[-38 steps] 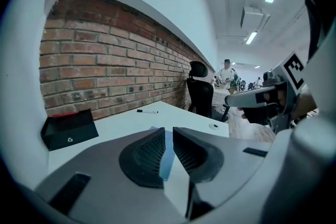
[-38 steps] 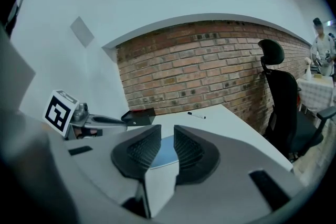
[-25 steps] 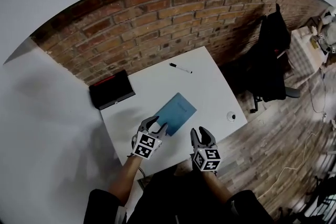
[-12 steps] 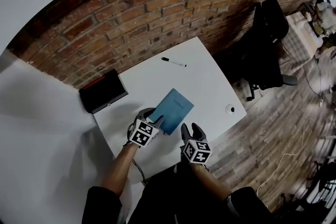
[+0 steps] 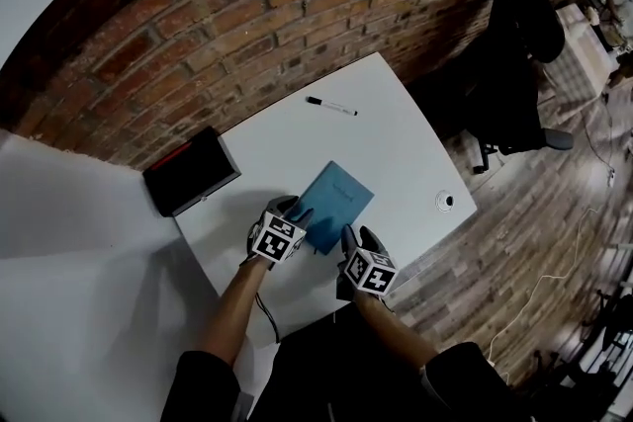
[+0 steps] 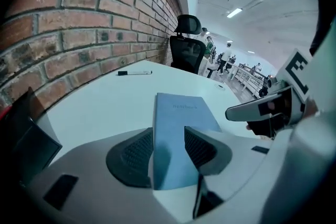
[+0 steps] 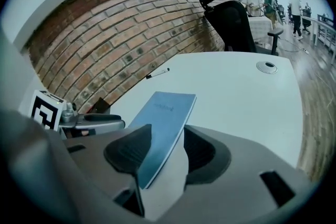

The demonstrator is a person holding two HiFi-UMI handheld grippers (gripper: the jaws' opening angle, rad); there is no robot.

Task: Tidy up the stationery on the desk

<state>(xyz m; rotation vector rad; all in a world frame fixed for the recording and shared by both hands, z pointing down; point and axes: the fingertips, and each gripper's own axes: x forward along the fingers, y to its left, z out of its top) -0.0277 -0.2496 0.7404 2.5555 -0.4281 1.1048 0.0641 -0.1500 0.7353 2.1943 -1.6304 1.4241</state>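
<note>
Left gripper (image 5: 295, 212) and right gripper (image 5: 358, 237) have come down to the near end of the blue notebook (image 5: 336, 203). Both sets of jaws have just been opening and stand wide. A near corner of the notebook lies between each pair, unclamped, flat on the desk (image 5: 396, 143). A two-handed pick-up looks imminent.
</note>
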